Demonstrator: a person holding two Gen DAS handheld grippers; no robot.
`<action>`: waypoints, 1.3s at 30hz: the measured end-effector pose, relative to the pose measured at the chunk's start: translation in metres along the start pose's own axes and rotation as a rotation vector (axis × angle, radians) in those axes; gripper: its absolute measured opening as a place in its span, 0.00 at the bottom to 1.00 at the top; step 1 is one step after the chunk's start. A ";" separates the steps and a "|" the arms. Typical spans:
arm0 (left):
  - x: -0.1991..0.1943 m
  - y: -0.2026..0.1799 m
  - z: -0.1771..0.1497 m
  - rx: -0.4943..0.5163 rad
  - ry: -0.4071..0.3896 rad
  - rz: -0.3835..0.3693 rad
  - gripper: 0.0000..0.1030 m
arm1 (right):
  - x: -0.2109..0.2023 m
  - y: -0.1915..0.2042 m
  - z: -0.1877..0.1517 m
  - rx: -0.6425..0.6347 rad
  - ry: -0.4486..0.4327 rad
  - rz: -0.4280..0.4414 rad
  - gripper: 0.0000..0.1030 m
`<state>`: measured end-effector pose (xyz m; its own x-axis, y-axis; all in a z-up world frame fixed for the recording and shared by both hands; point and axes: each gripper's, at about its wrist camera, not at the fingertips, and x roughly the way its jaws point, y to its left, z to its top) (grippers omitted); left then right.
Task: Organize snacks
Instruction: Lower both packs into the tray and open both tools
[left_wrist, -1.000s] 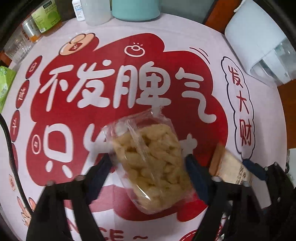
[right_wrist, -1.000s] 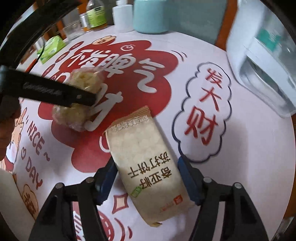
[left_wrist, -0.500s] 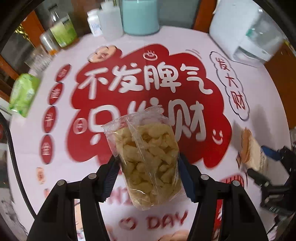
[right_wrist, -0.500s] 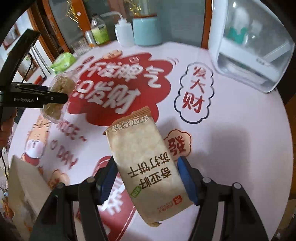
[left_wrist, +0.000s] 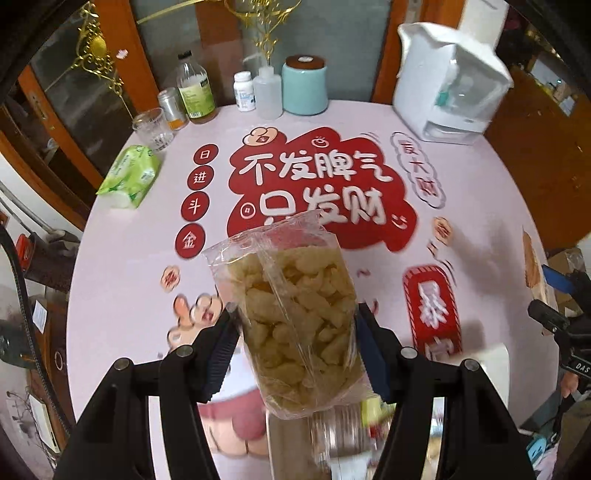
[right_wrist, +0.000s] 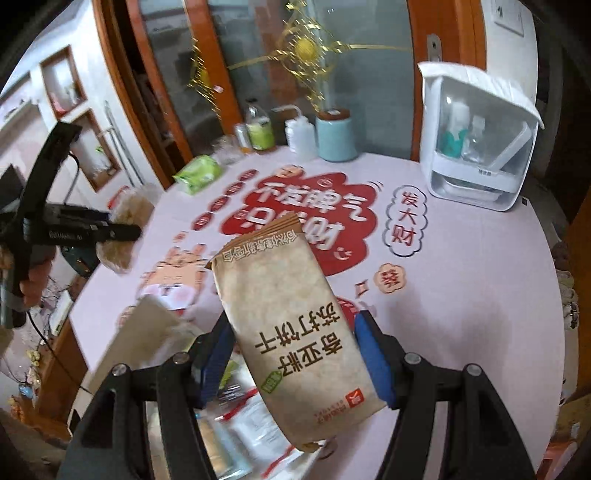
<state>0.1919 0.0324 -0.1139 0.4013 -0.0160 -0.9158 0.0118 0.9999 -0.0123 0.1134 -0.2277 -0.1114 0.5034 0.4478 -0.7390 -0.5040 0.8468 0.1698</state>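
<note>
My left gripper (left_wrist: 295, 347) is shut on a clear bag of pale puffed snacks (left_wrist: 291, 317), held up high over the table's near edge. My right gripper (right_wrist: 291, 354) is shut on a tan cracker packet (right_wrist: 291, 332) with dark lettering, also lifted. Below both grippers a white box (right_wrist: 147, 332) holds several wrapped snacks (right_wrist: 243, 424), partly blurred. In the right wrist view the left gripper (right_wrist: 110, 232) and its snack bag (right_wrist: 129, 210) show at the left. At the right edge of the left wrist view the right gripper (left_wrist: 554, 295) appears with its packet (left_wrist: 532, 266).
The round table (left_wrist: 129, 277) has a pink cloth with a red printed design. At its far side stand a white dispenser (left_wrist: 447, 81), a teal jar (left_wrist: 304, 86), bottles (left_wrist: 194, 92), a glass (left_wrist: 151, 127) and a green tissue pack (left_wrist: 129, 177). A hand (right_wrist: 33, 280) grips the left tool.
Both grippers have risen and drawn back toward the table's near edge with their packs. The table now looks smaller, and the white box has come into view below.
</note>
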 end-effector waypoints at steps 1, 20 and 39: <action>-0.010 -0.002 -0.010 0.003 -0.008 -0.005 0.59 | -0.007 0.006 -0.004 0.006 -0.008 0.012 0.64; -0.067 -0.081 -0.195 0.095 -0.092 0.012 0.59 | -0.042 0.058 -0.111 0.253 0.075 0.122 0.64; -0.056 -0.095 -0.203 0.031 -0.120 -0.052 0.94 | -0.040 0.092 -0.104 0.215 0.034 -0.044 0.70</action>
<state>-0.0176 -0.0601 -0.1428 0.5064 -0.0706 -0.8594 0.0629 0.9970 -0.0449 -0.0255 -0.1977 -0.1340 0.4955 0.4021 -0.7699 -0.3190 0.9087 0.2693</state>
